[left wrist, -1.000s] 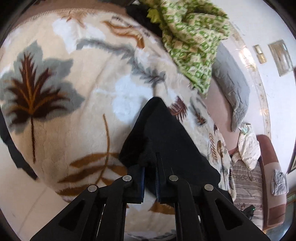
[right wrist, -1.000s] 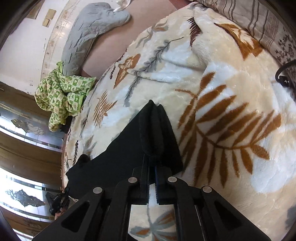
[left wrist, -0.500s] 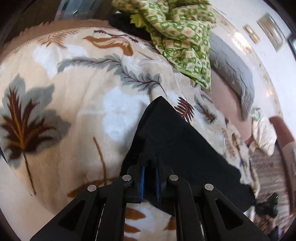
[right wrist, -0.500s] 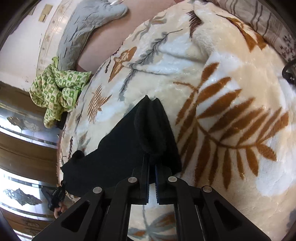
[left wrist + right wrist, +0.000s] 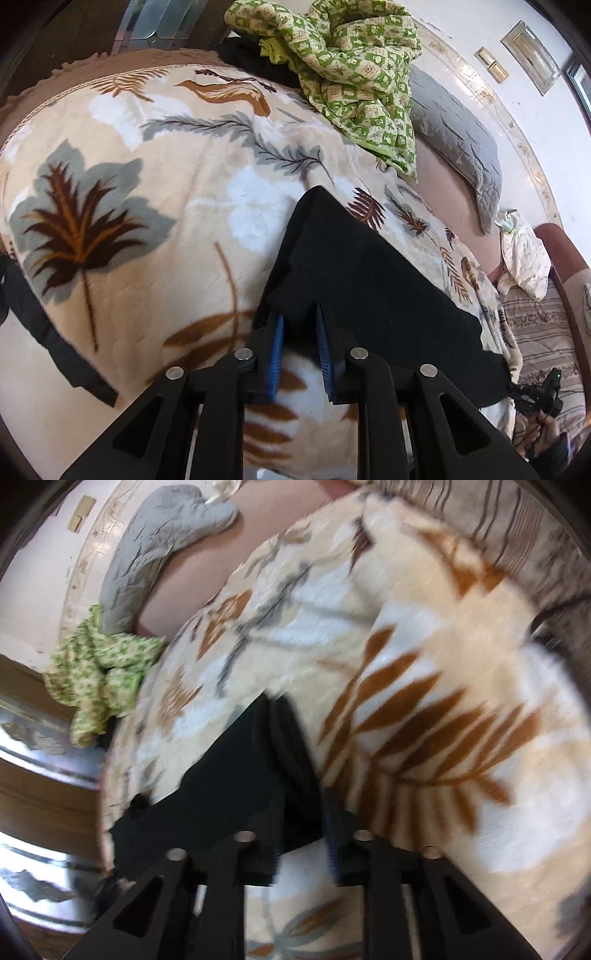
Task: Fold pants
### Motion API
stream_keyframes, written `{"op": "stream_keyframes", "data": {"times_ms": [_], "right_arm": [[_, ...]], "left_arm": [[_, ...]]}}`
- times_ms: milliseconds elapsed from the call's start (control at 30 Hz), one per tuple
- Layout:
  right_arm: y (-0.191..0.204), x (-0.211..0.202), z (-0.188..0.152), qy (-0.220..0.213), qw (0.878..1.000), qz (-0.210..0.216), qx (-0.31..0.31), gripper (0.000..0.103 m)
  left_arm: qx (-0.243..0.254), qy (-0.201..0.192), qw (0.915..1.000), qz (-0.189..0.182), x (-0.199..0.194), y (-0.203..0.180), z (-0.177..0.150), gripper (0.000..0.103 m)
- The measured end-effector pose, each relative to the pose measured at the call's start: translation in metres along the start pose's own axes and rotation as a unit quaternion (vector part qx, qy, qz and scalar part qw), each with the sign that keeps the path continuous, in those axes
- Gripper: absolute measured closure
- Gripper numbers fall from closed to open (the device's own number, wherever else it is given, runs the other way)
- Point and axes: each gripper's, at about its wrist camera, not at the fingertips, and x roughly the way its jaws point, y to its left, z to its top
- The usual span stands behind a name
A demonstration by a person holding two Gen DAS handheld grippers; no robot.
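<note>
Blurred throughout in the right wrist view; pants (image 5: 236, 775) edge hidden behind right gripper (image 5: 303, 819) fingers.

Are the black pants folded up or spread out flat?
Folded. The black pants lie on the blanket as a compact doubled shape; stacked edges show.

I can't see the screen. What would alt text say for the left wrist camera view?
An open left gripper with blue pads sits at the edge of black pants lying flat on a cream leaf-print blanket. Behind lie a crumpled green quilt and a gray pillow.
</note>
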Motion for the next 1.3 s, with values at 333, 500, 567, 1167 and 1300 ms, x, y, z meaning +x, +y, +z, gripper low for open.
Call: {"op": "stream_keyframes", "data": {"times_ms": [333,500,567,1167,1300], "right_arm": [[0.066,-0.043,-0.006,-0.141,0.976,-0.053,-0.155,0.055],[0.091,-0.037,-0.011,-0.143,0.967,-0.052,-0.202,0.055],[0.102,-0.033,-0.015,-0.141,0.966,-0.03,-0.216,0.055],[0.307,0.178,-0.111,0.064,0.84,0.065,-0.535,0.047],[0.306,0.175,-0.098,0.071,0.853,0.084,-0.51,0.047]], "left_arm": [[-0.027,0.0,0.9996,-0.007,-0.008,0.014,-0.008,0.102],[-0.067,-0.027,0.9968,-0.036,-0.025,0.018,0.003,0.098],[-0.066,-0.042,0.9954,-0.055,-0.034,0.008,0.007,0.096],[0.06,-0.017,0.9979,-0.018,0.033,-0.042,-0.026,0.095],[0.049,-0.004,0.9986,-0.019,0.033,-0.048,-0.021,0.095]]}}
